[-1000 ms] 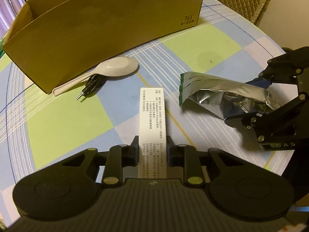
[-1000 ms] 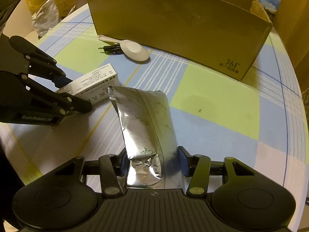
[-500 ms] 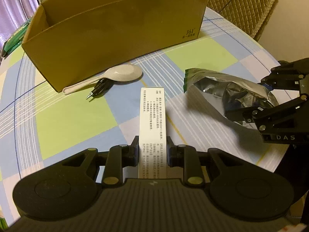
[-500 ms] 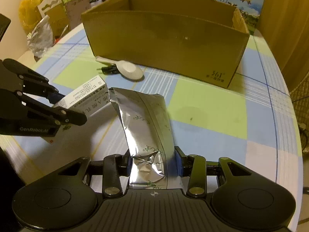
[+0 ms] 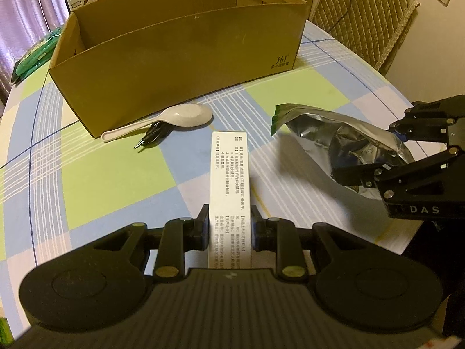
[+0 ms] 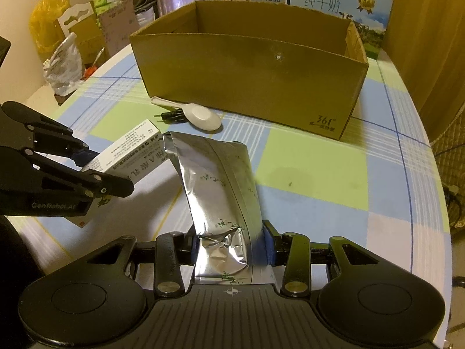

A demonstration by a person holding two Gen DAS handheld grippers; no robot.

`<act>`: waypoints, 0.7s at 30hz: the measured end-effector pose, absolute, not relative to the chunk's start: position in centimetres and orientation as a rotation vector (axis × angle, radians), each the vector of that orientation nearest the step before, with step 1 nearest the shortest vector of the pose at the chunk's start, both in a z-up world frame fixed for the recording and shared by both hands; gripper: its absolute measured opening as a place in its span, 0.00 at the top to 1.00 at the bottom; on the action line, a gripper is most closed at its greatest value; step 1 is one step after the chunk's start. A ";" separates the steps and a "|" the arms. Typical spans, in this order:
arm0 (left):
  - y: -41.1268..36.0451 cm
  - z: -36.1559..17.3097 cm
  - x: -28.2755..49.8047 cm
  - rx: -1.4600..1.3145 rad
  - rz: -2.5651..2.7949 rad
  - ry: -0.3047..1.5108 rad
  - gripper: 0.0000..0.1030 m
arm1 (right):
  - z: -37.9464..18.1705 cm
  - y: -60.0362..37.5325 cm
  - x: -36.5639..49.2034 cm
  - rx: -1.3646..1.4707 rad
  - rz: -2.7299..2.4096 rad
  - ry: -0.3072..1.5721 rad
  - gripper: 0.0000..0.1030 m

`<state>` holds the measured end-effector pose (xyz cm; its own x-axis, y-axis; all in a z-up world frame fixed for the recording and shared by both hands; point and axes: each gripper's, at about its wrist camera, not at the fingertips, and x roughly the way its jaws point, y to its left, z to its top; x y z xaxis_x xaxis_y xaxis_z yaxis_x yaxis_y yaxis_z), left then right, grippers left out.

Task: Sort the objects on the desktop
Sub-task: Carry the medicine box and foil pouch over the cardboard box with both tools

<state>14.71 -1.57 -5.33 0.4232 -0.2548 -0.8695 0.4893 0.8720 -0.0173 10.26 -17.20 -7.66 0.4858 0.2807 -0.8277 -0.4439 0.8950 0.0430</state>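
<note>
Above the table: both grippers hold their loads clear of the checked tablecloth (image 5: 110,180), short of the cardboard box (image 5: 180,67).
Left gripper (image 5: 230,226): clamped on the near end of a white printed carton (image 5: 228,174), which juts forward, level, toward the box.
Right gripper (image 6: 229,247): pinching the lower end of a silver foil pouch (image 6: 216,180); the pouch stands out ahead of the fingers, crumpled where they grip it.
Box: open-topped, near wall facing both grippers; what lies on its floor cannot be seen from here.
Still on the table: a white spoon (image 5: 177,117) and a black audio plug (image 5: 152,136), touching each other, just in front of the box wall.
Step, as I judge it: carrying carton and pouch to the box; the spoon and plug remain to sort.
Risk, carton: held only at its end, so it may pivot or slip if its far end knocks the box rim.
Risk, pouch: the foil is slick and soft, so it could slide out or fold against the wall instead of dropping inside.
Risk, grippers: they sit near each other, and converging on one opening could make the loads collide.
</note>
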 end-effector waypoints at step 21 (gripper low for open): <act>-0.3 -3.5 15.1 0.240 -0.436 1.003 0.79 | -6.9 -17.4 10.2 -0.170 0.442 0.951 0.63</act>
